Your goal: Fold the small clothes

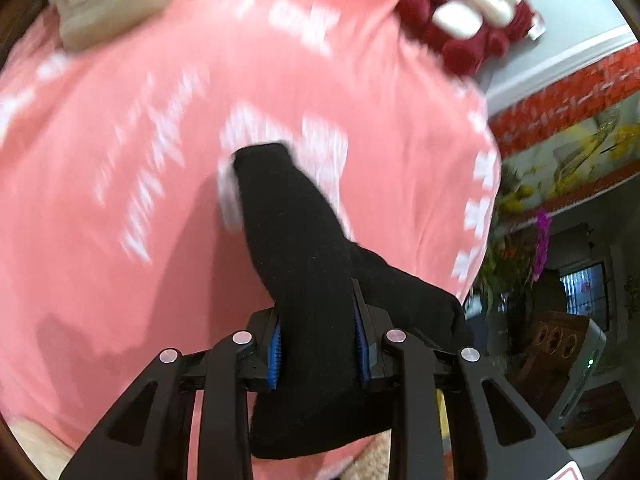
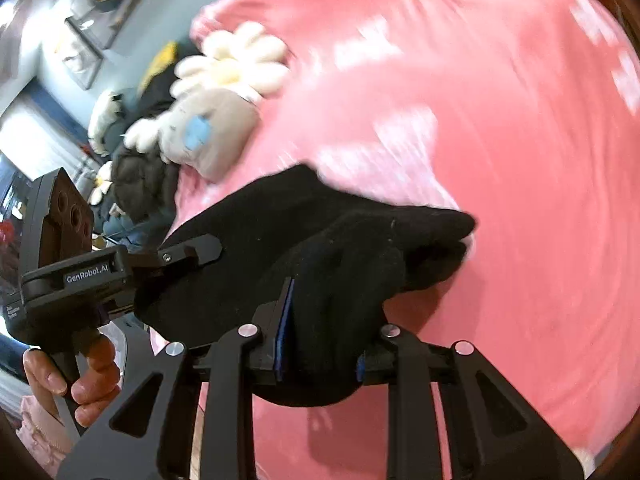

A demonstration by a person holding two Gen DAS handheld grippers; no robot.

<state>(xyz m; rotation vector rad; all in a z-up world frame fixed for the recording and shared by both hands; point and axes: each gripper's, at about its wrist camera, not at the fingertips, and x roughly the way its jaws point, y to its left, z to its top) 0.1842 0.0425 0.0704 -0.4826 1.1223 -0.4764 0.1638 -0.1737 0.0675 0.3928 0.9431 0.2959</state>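
Observation:
A small black knitted garment (image 1: 304, 240) hangs lifted above a pink cloth with white lettering (image 1: 120, 152). My left gripper (image 1: 318, 320) is shut on one end of it, the blue pads (image 1: 275, 354) pressing the fabric on both sides. In the right wrist view the same black garment (image 2: 320, 240) stretches from my right gripper (image 2: 326, 328), which is shut on its bunched end, across to the left gripper (image 2: 192, 250) at the left. A person's hand (image 2: 76, 380) holds the left gripper's handle. The fingertips of both grippers are buried in the fabric.
A beige plush toy with a blue patch (image 1: 108, 4) and a white flower-shaped plush (image 2: 236, 64) lie at the cloth's far edge. A red and white plush (image 1: 476, 24) sits at the other corner. Dark clothes (image 2: 140, 176) pile beyond the cloth's left edge.

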